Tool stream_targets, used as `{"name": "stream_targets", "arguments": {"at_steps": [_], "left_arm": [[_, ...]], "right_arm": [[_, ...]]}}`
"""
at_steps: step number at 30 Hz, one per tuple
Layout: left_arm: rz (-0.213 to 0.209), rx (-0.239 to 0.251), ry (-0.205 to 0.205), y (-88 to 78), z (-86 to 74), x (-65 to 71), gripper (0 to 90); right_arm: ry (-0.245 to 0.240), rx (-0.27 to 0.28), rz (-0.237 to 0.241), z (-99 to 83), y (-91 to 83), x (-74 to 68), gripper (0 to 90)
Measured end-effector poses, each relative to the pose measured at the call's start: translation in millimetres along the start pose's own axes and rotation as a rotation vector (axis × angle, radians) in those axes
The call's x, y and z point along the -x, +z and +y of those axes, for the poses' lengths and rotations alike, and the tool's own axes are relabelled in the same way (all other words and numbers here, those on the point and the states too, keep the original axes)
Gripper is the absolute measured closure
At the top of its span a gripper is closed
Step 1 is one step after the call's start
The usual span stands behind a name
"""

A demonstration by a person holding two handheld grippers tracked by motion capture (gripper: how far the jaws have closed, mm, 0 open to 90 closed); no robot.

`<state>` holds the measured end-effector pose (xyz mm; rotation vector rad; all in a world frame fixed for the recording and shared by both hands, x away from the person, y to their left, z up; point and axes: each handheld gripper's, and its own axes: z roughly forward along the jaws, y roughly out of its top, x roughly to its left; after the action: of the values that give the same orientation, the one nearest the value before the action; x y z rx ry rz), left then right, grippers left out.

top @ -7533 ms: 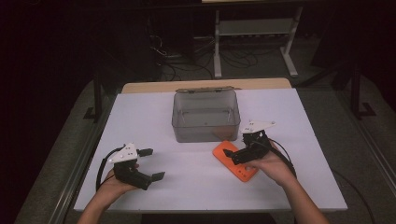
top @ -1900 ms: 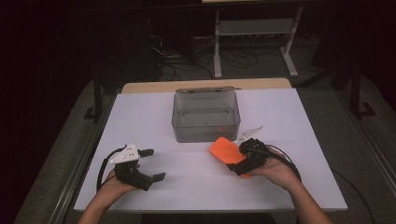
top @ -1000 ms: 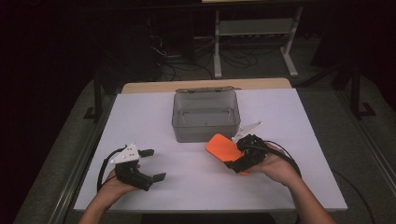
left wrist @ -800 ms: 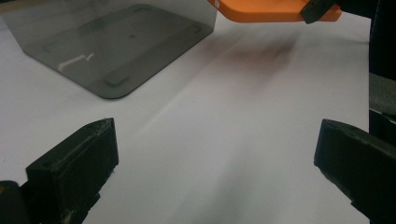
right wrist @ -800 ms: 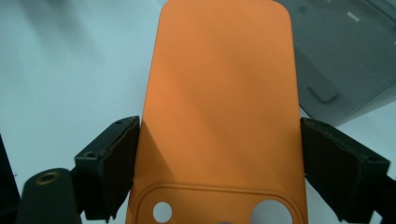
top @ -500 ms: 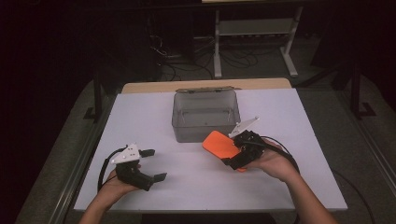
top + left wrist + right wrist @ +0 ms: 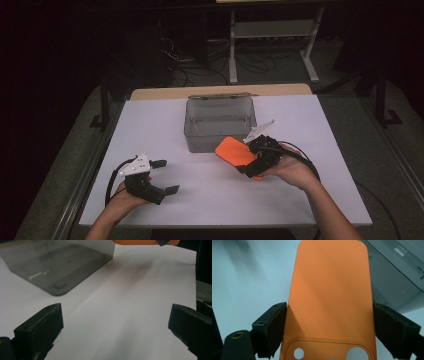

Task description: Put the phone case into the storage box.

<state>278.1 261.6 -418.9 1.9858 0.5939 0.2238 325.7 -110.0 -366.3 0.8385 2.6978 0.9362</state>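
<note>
The right claw (image 7: pixel 248 167) pinches a flat orange phone case with rounded corners (image 7: pixel 235 151) by its long edges, above the white counter (image 7: pixel 300 125). The right hand (image 7: pixel 290 170) holds it low. The case's long axis points toward the grey translucent plastic box (image 7: pixel 220 122). The left claw (image 7: pixel 165 176) rests spread, holding nothing.

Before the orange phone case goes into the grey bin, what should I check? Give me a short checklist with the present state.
1. Right gripper clamps the flat orange silicone phone case by both long edges: ok.
2. Case lifted off the white table: ok.
3. Translucent grey plastic bin open on top: ok.
4. Bin holds nothing in the way: ok, as far as the high view shows.
5. Left gripper, jaws open, rests away from the path: ok.
6. Case is above the bin rim: cannot tell.
</note>
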Motion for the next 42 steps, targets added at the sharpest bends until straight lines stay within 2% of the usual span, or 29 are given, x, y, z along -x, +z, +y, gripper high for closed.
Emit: {"name": "stream_targets", "arguments": {"at_steps": [22,29,37,42], "left_arm": [[-0.028,0.036,0.015,15.8,7.2,7.8,0.0],[-0.029,0.041,0.026,19.7,10.5,8.8,0.0],[-0.032,0.063,0.010,23.4,16.5,8.2,0.0],[-0.028,0.067,0.022,25.9,21.4,9.4,0.0]], "right_arm": [[-0.011,-0.009,0.009,1.8,4.9,-1.0,14.6],[-0.014,-0.010,0.012,1.8,5.2,-1.4,14.7],[-0.010,-0.008,0.013,2.4,4.7,-0.8,14.7],[-0.011,-0.011,0.014,2.2,4.8,-0.4,14.7]]}}
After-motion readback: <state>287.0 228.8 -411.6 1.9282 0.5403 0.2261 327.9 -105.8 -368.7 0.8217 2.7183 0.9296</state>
